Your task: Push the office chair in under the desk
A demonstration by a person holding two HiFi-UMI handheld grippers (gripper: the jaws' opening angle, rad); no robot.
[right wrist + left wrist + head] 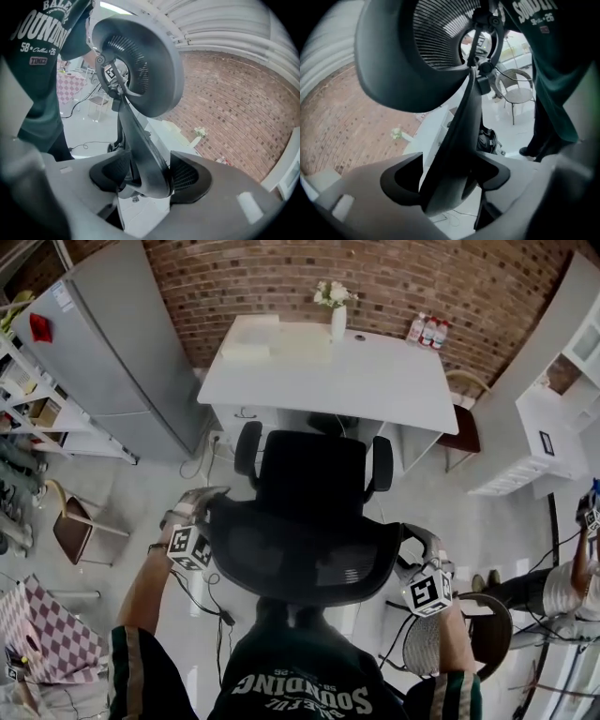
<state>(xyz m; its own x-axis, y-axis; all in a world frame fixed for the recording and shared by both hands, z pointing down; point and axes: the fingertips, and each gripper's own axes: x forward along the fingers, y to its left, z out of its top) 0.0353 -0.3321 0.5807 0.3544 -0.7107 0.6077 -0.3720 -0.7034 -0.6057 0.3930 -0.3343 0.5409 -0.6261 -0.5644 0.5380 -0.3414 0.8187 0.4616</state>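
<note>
A black office chair (pixel 314 479) stands facing the white desk (pixel 394 390), its seat just in front of the desk's near edge. Both grippers reach to its curved mesh backrest (pixel 309 554) from behind. My left gripper (pixel 210 504) is at the backrest's left rim. In the left gripper view the rim (pixel 459 136) runs between the jaws of that gripper (pixel 447 180), which stand wide, with a gap at the left pad. My right gripper (pixel 413 542) is at the right rim, and in the right gripper view this gripper (pixel 147 176) has both pads pressed on the rim (pixel 140 140).
On the desk are a vase of flowers (pixel 337 320), a white box (pixel 248 338) and bottles (pixel 428 331). A tall grey cabinet (pixel 112 352) stands left of the desk, a wooden chair (pixel 464 432) to its right. Cables (pixel 220 615) and a round stool (pixel 487 634) lie near my feet.
</note>
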